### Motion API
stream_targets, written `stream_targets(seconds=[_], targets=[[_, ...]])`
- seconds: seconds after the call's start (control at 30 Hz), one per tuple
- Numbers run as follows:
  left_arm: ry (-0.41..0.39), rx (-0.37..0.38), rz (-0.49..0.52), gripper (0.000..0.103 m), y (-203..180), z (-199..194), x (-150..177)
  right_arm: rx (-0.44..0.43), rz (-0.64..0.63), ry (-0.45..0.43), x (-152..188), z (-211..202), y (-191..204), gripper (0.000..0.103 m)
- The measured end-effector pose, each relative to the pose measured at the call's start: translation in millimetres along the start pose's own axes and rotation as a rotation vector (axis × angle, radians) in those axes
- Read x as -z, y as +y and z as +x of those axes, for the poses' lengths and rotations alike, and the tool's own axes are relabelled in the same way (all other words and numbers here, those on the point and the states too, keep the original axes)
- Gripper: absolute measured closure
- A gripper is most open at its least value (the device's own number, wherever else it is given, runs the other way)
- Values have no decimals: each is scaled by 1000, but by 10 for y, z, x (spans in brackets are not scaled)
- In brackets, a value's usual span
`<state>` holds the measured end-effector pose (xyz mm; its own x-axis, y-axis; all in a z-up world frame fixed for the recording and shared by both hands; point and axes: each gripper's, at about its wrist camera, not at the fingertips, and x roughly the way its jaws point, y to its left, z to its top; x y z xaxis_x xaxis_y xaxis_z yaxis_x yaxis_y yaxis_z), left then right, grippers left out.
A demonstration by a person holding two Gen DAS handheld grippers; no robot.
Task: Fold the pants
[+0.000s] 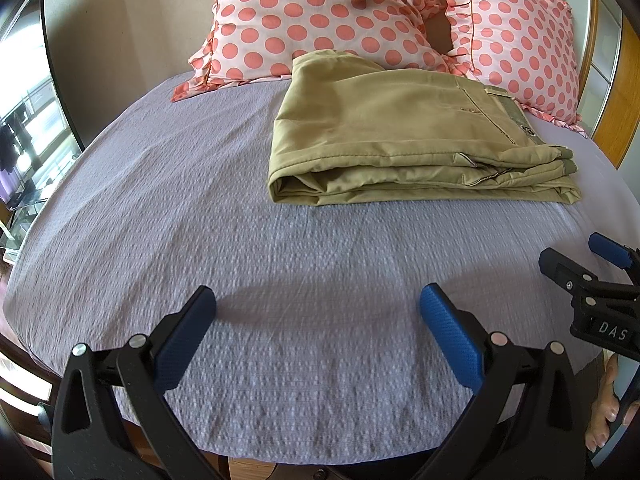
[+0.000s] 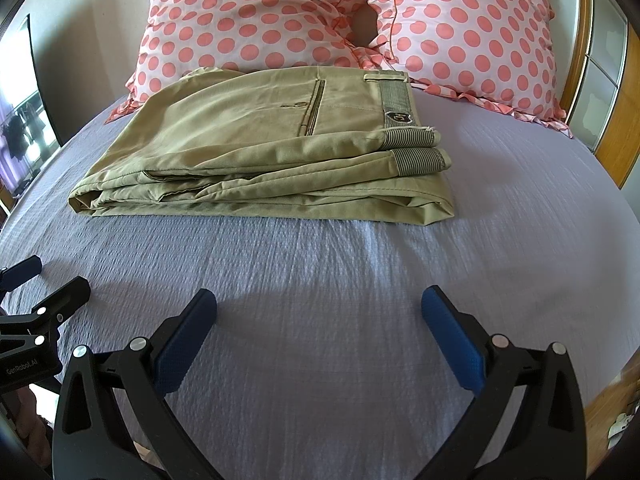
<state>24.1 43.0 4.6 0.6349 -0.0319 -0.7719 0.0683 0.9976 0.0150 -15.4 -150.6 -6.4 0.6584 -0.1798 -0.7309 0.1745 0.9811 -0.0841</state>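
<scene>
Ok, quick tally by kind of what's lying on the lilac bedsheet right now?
Folded khaki cotton pants: 1
Pink polka-dot ruffled pillows: 2
Open black grippers with blue pads, hovering, left and right: 2
Total: 5

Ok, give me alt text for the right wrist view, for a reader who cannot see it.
Folded khaki pants lie in a neat stack on a lavender bedspread, in front of two pink polka-dot pillows. The right gripper hangs open and empty over bare bedspread nearer the camera, and part of the left gripper shows at the left edge.
</scene>
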Motion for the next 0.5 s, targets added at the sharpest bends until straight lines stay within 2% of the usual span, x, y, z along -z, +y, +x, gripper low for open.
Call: stream_targets(seconds=[0.5], targets=[[-1, -1, -1, 2, -3, 2, 0, 3, 4, 0, -2, 6, 3, 1]])
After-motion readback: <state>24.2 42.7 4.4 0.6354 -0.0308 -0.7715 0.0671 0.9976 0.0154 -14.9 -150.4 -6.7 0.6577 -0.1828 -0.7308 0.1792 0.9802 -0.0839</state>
